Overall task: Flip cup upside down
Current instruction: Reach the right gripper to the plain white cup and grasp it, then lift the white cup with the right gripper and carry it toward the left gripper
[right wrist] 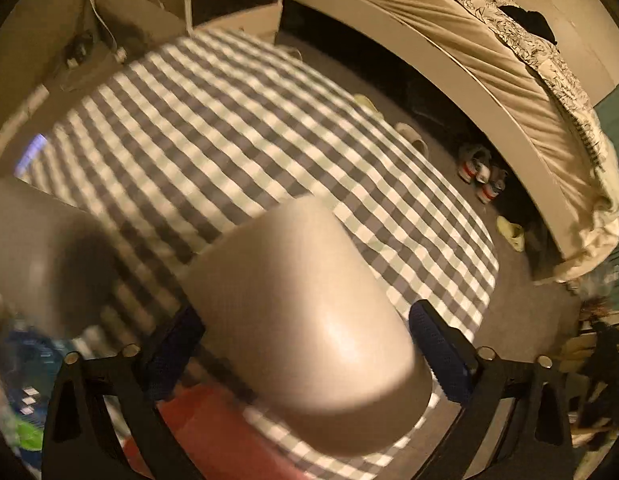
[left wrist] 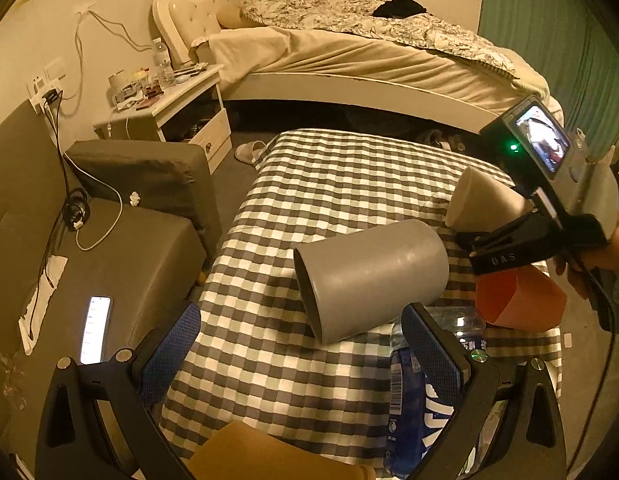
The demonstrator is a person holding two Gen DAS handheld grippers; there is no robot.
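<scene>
My right gripper is clamped on a cream cup, its blue pads pressing the sides near the wider end, and the cup is held up in the air above the checkered tablecloth, tipped over so it points away from me with its body roughly level. From my left wrist camera the same cream cup shows at the right, lifted clear of the table with its flat round end facing left, and my right gripper holds it from behind with my hand on the handle. My left gripper hangs with its jaws wide apart and nothing between them, the blue pads on either side of a grey cup that lies on its side on the cloth just ahead. An orange cup lies on the cloth below the cream one, and a water bottle with a blue label lies near my left gripper's right finger. Beyond the table are a bed, a nightstand and a grey sofa with a lit phone on it
</scene>
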